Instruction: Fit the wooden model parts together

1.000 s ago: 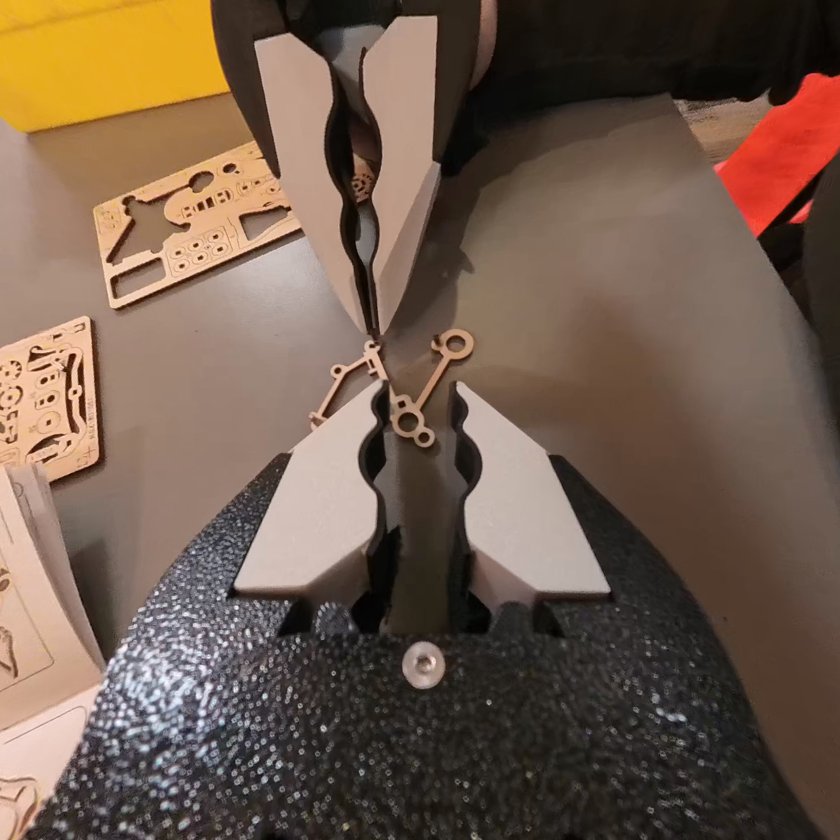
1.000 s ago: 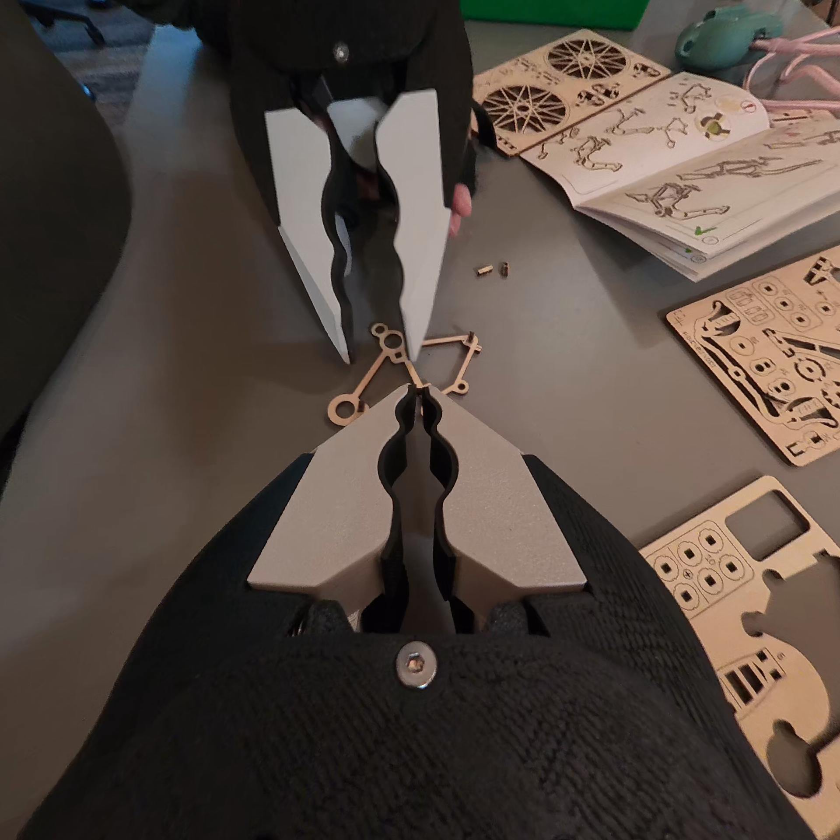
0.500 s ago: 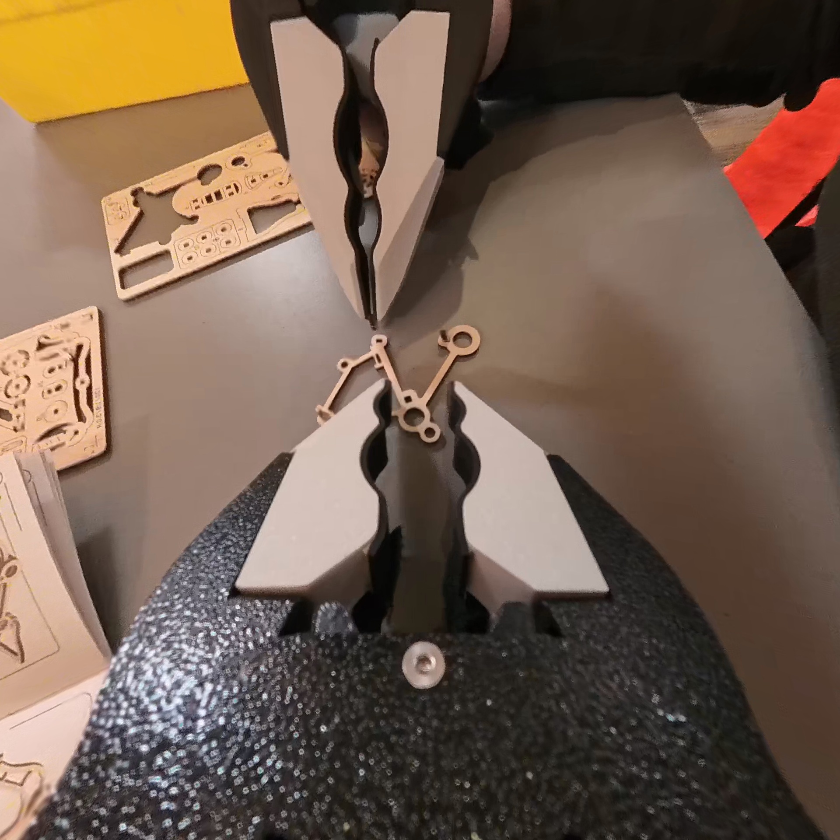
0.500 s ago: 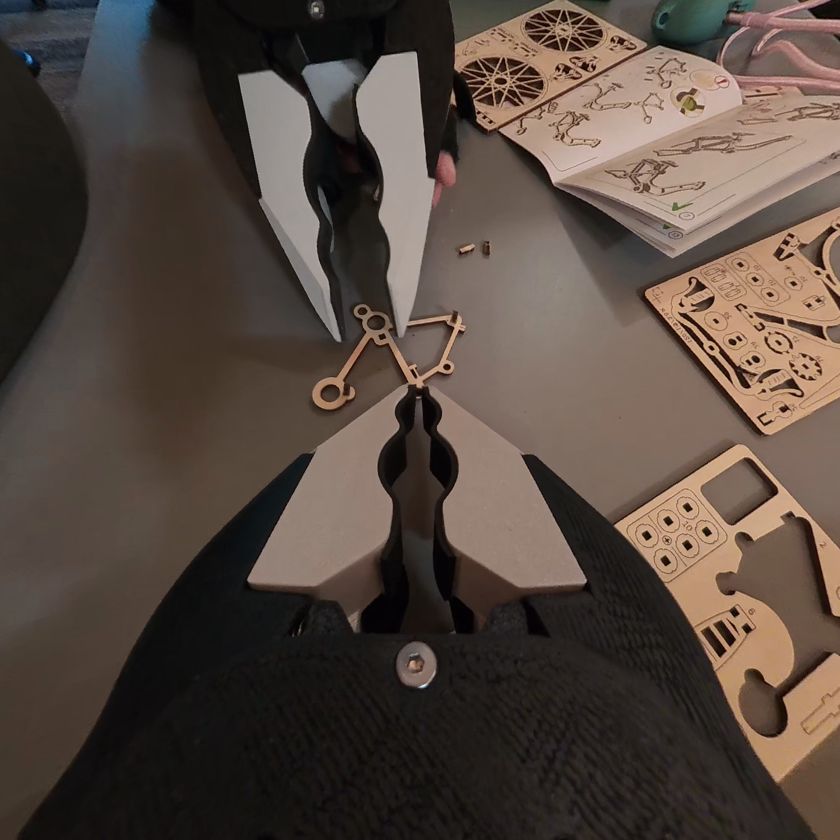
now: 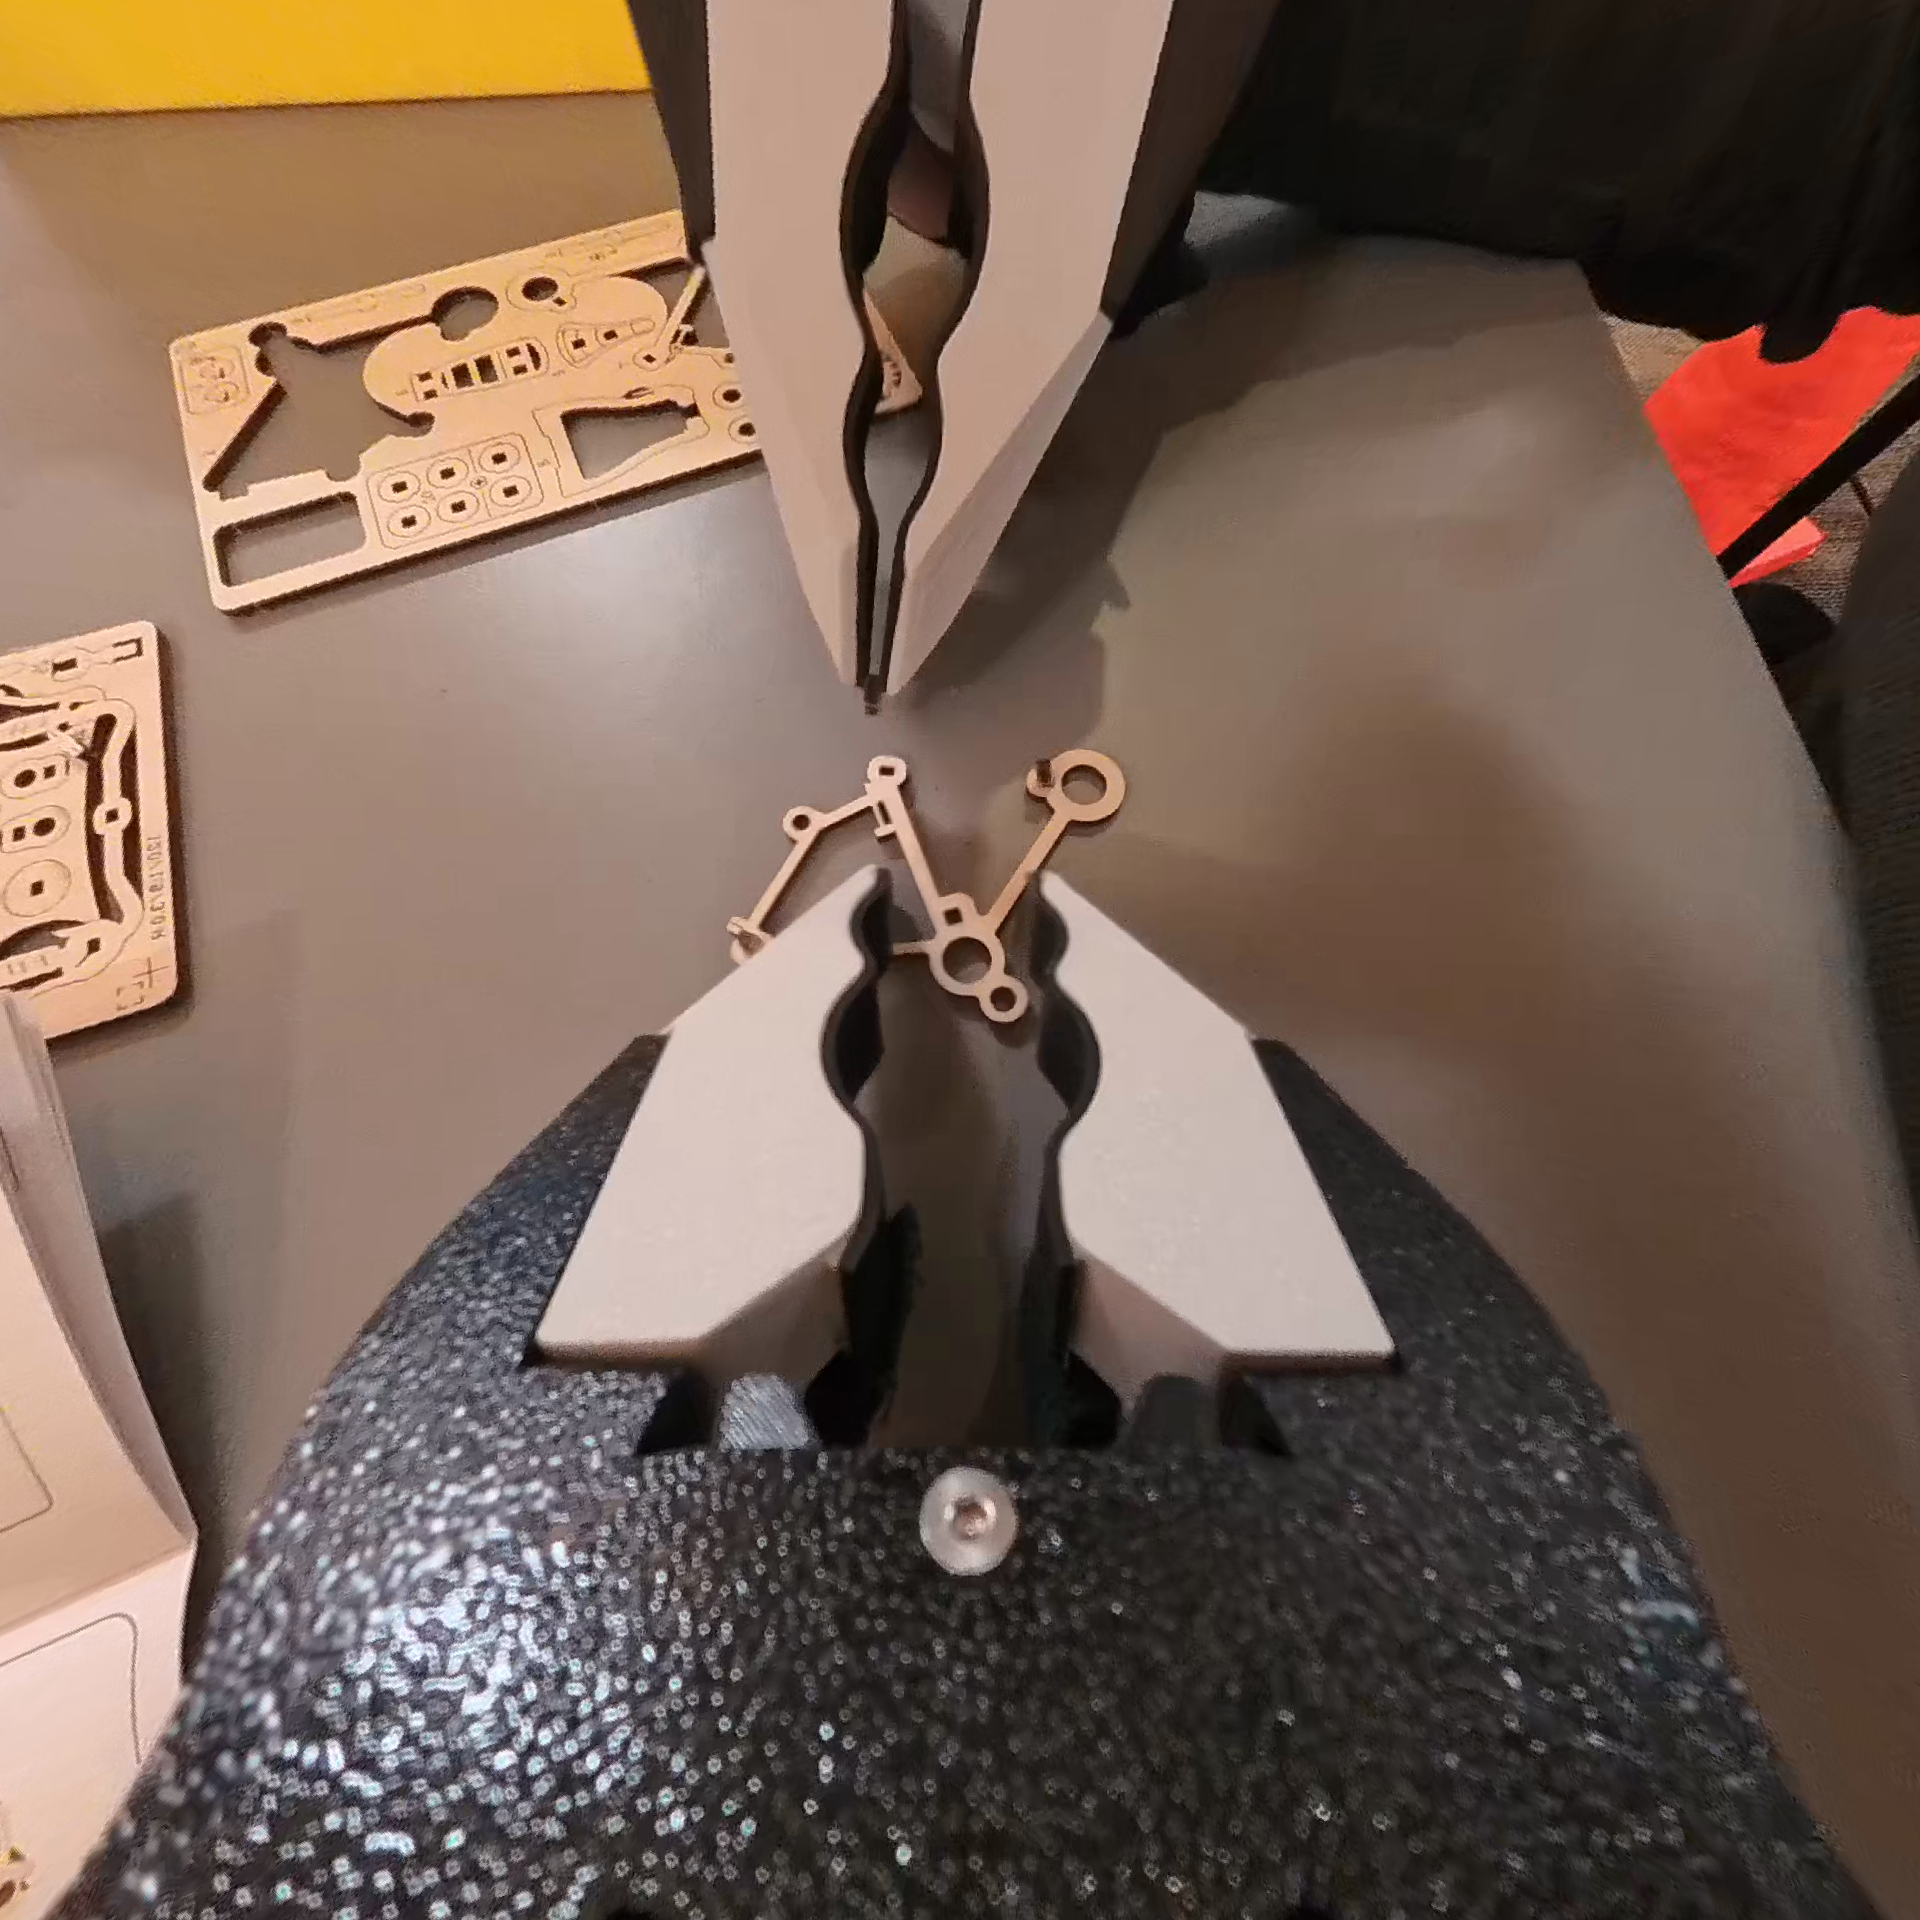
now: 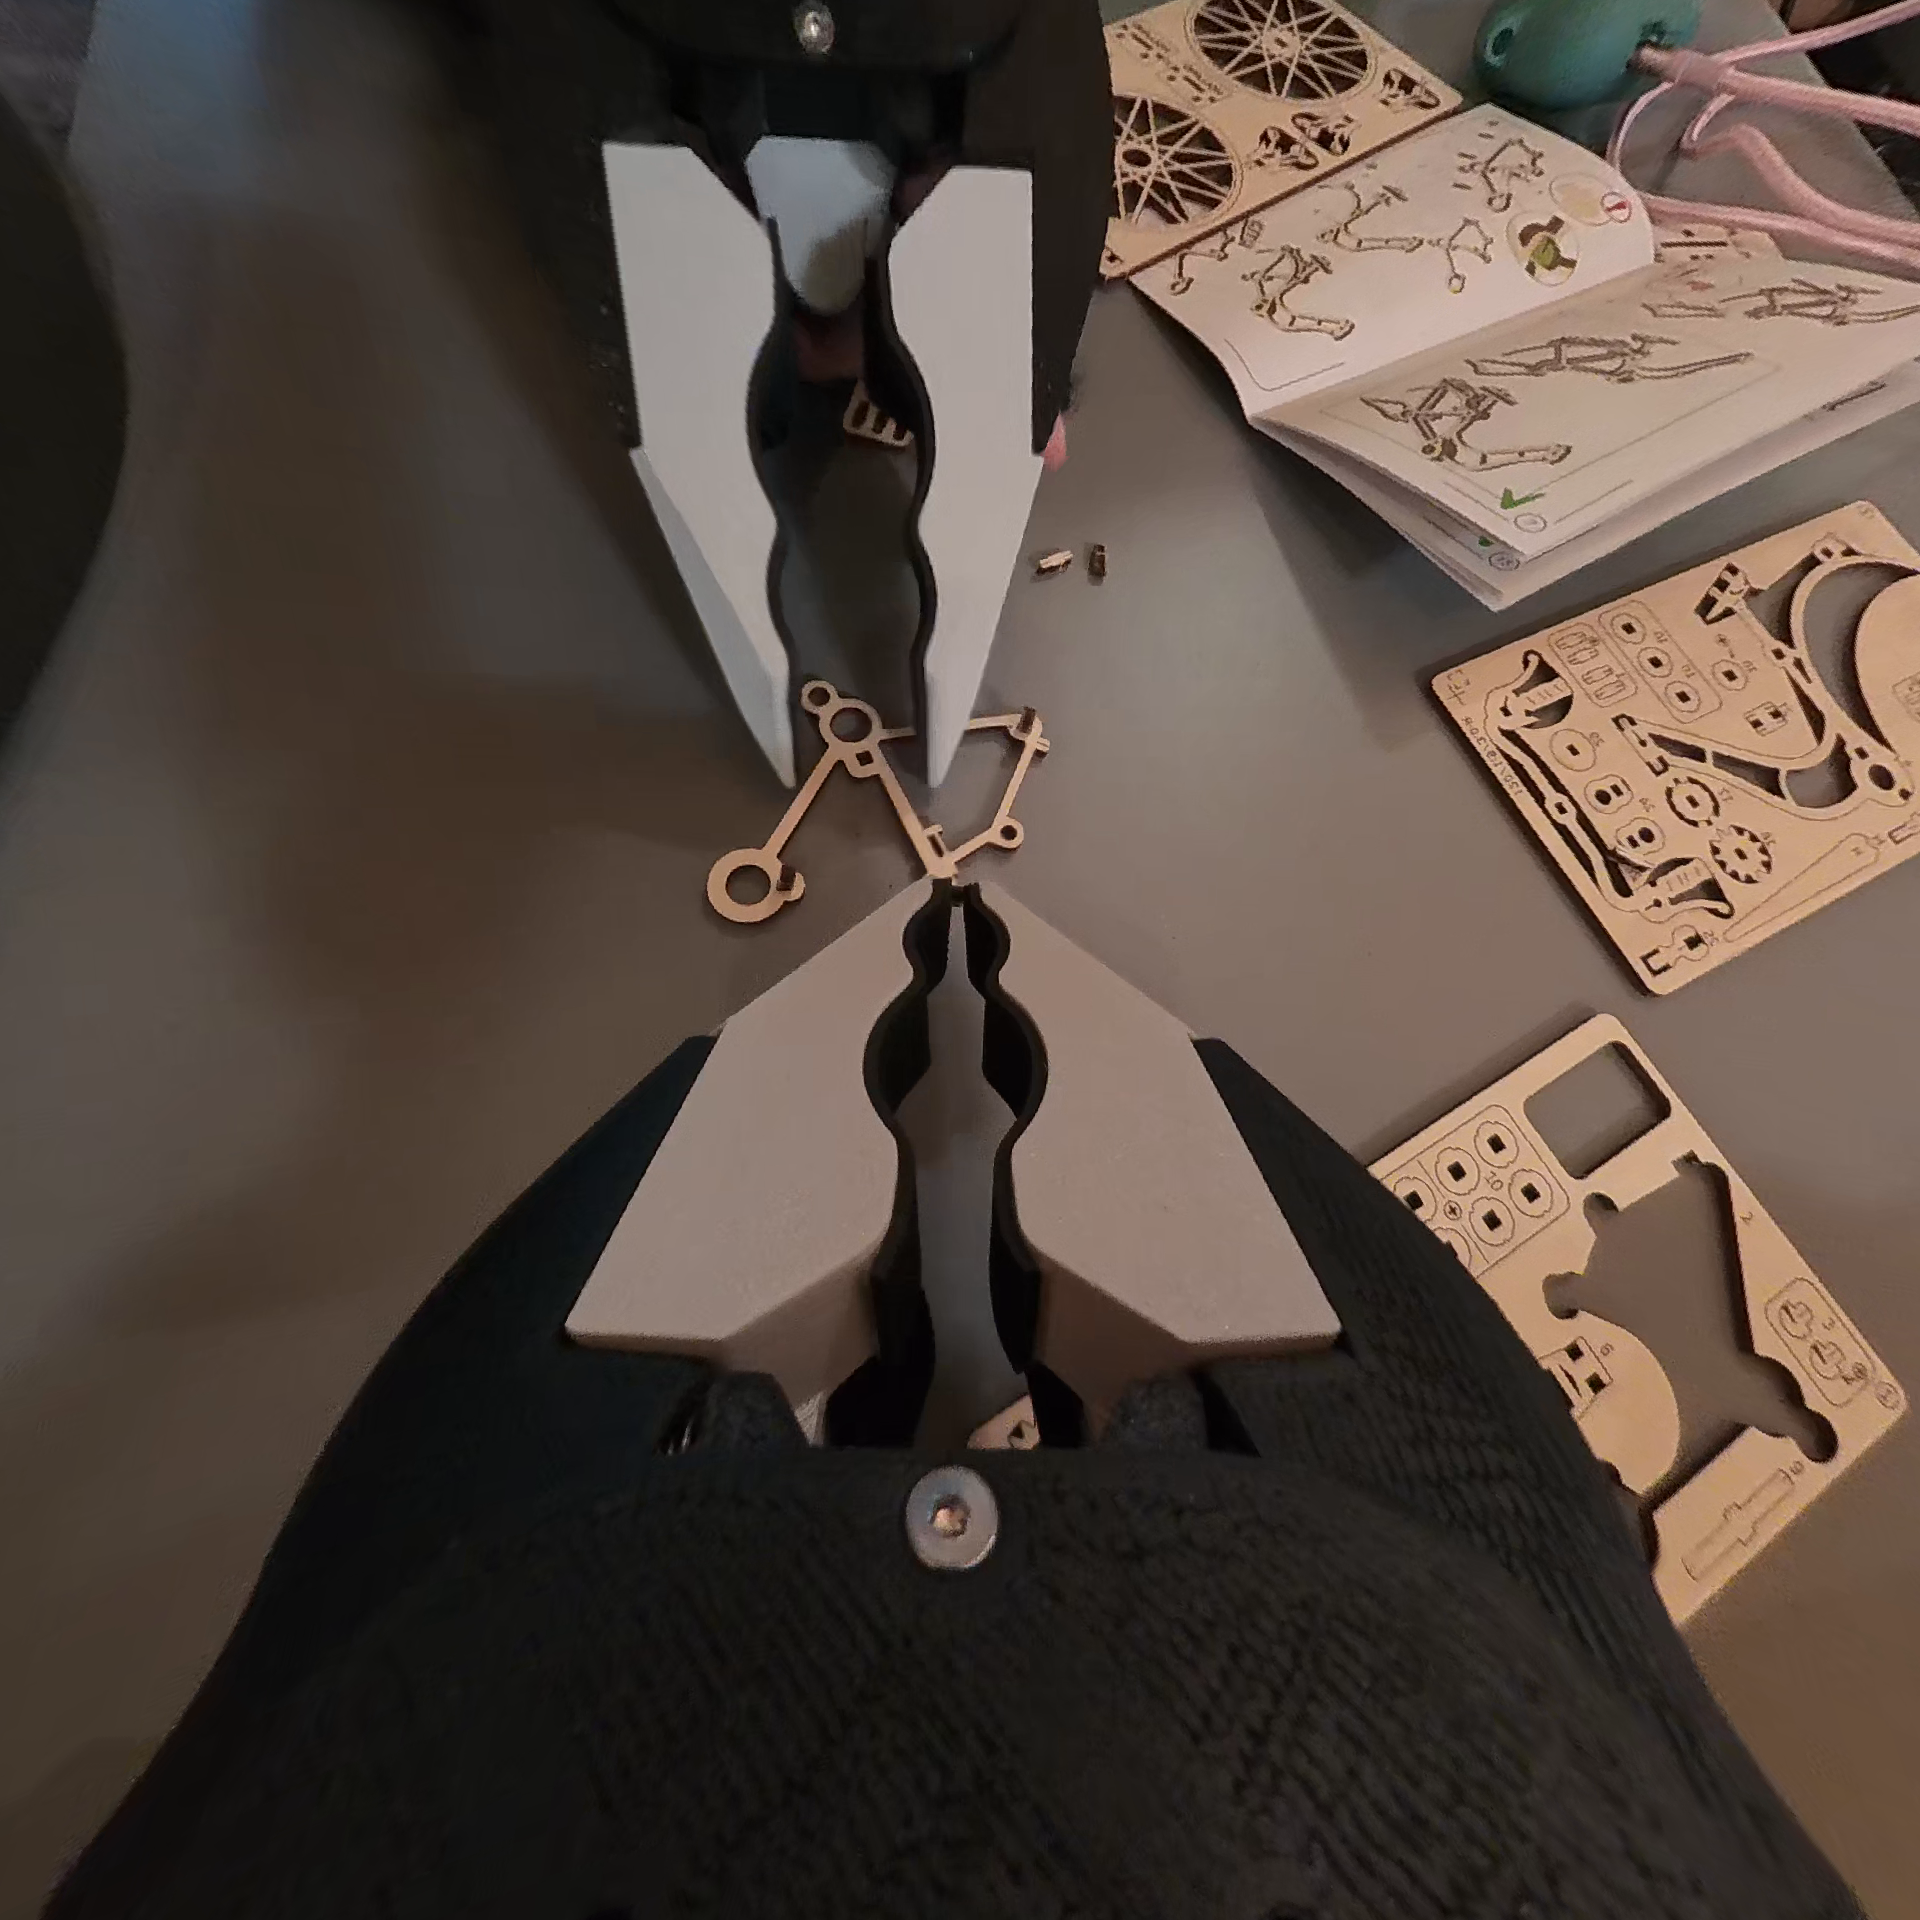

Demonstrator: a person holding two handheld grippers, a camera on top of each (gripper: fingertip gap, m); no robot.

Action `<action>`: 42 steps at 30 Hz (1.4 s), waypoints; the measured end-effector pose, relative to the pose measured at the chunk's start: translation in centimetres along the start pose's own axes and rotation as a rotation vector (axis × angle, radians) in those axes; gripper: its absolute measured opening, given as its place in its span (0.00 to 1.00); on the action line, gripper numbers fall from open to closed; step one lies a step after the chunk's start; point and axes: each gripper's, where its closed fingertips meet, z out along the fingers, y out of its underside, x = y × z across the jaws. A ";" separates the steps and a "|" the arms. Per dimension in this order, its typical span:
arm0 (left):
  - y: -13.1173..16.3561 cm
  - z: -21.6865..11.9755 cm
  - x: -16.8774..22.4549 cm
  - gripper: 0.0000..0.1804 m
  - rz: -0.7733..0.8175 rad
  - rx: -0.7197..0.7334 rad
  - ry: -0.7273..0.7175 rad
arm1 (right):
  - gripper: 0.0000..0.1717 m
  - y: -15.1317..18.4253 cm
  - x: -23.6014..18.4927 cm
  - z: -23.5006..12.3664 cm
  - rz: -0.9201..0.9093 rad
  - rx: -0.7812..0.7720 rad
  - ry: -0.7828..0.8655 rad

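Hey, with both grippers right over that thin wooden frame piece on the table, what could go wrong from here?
1. The wooden frame piece is thin with slender struts; the open left gripper straddling its hub might snap one if it closes hard.
2. The shut right gripper, tips at the frame's end, could nudge it out of line.
3. Two tiny pegs lie loose nearby and could get knocked away.

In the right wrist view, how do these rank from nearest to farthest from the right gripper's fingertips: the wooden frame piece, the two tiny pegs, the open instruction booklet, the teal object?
From the right gripper:
1. Wooden frame piece, just ahead of the tips.
2. Two tiny pegs, ahead, slightly right.
3. Open instruction booklet, far right.
4. Teal object, top right corner.
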 end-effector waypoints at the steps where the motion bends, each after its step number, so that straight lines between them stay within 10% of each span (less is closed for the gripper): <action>1: 0.0 0.0 0.0 0.10 0.000 -0.001 0.001 | 0.00 0.0 0.0 0.0 0.000 -0.005 -0.002; 42: 0.1 -0.1 -0.1 0.08 0.002 0.000 0.006 | 0.00 0.4 -0.1 1.4 -0.026 -0.172 -0.025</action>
